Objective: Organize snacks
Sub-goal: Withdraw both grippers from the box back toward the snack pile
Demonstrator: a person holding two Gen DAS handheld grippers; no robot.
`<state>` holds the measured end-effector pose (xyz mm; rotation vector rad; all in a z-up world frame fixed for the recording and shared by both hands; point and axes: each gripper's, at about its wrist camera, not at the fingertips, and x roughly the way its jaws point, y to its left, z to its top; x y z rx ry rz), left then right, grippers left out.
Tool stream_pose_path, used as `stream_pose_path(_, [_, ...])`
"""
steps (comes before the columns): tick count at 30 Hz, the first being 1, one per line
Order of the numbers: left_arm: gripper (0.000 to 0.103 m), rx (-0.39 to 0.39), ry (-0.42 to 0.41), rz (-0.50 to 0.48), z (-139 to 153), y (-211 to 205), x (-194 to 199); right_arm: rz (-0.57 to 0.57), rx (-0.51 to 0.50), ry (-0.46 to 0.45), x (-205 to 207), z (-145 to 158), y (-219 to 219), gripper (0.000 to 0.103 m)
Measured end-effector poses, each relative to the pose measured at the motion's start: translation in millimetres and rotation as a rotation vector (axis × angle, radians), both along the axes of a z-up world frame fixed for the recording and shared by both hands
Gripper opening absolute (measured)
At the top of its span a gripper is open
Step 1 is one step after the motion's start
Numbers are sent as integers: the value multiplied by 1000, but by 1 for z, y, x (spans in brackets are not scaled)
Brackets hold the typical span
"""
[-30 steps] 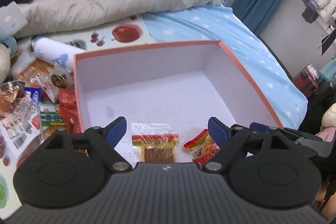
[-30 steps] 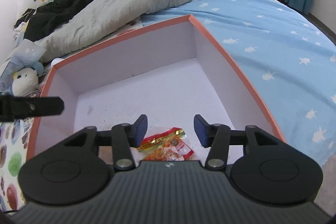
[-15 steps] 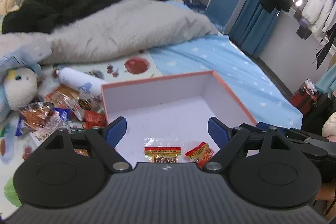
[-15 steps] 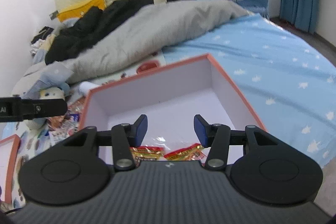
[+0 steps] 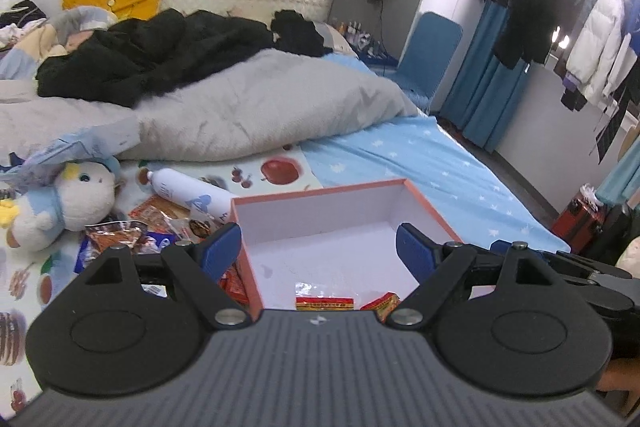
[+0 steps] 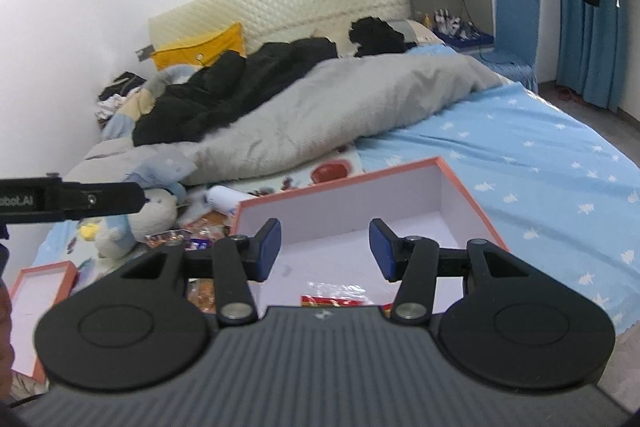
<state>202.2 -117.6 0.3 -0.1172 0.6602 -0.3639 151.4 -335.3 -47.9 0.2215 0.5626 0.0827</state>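
**Inspector A:** We start with the bed (image 5: 420,163): a blue star-print sheet, with a grey duvet (image 5: 260,115) heaped across the far half and black clothing (image 5: 160,51) on top of it. What do we record for the container?

**Inspector B:** We note an open box (image 5: 430,205) with an orange rim and white inner walls, resting on the bed near its front edge. Its floor is mostly bare. In the right wrist view we also see a second, shallower orange-rimmed tray (image 6: 28,273) lying at the far left.

**Inspector A:** And the snacks themselves?

**Inspector B:** We find two inside the box, at its near wall: a clear packet with a red and yellow band (image 5: 325,301), and just beside it a red and orange packet (image 5: 380,303), partly hidden by the gripper body. The remaining snack packets (image 5: 120,237) lie in a loose pile on the fruit-print mat, left of the box, near a white bottle (image 5: 188,193) on its side and a plush toy (image 5: 60,203).

**Inspector A:** The tools?

**Inspector B:** We see the left gripper (image 5: 319,247) above the near part of the box, fingers spread wide, nothing between them. The right gripper (image 6: 325,249) is likewise over the box, fingers parted more narrowly and gripping nothing.
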Motion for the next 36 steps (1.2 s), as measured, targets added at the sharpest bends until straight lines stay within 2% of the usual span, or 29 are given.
stream_pose_path(8, [88,-9,-32,43,12,27,-30,54,-1,-43,-13,10,23,51])
stream_pose_path(13, [88,-16,-31,73,10,41,-48,95,-16,-53,-20,9,42,51])
stream_pose_path(21, [88,-13,0,102,-9,52,-64,144,-18,-27,-29,-6,66,52])
stream_pose_path(25, [88,44,-30,122,-19,53,-71,143,17,-7,-37,-21,76,52])
stream_pose_path(28, [88,66,-41,134,-30,54,-77,161,-4,12,-41,-32,86,52])
stream_pose_path(36, [96,67,16,185,-60,68,-73,152,-30,47,-44,-50,101,52])
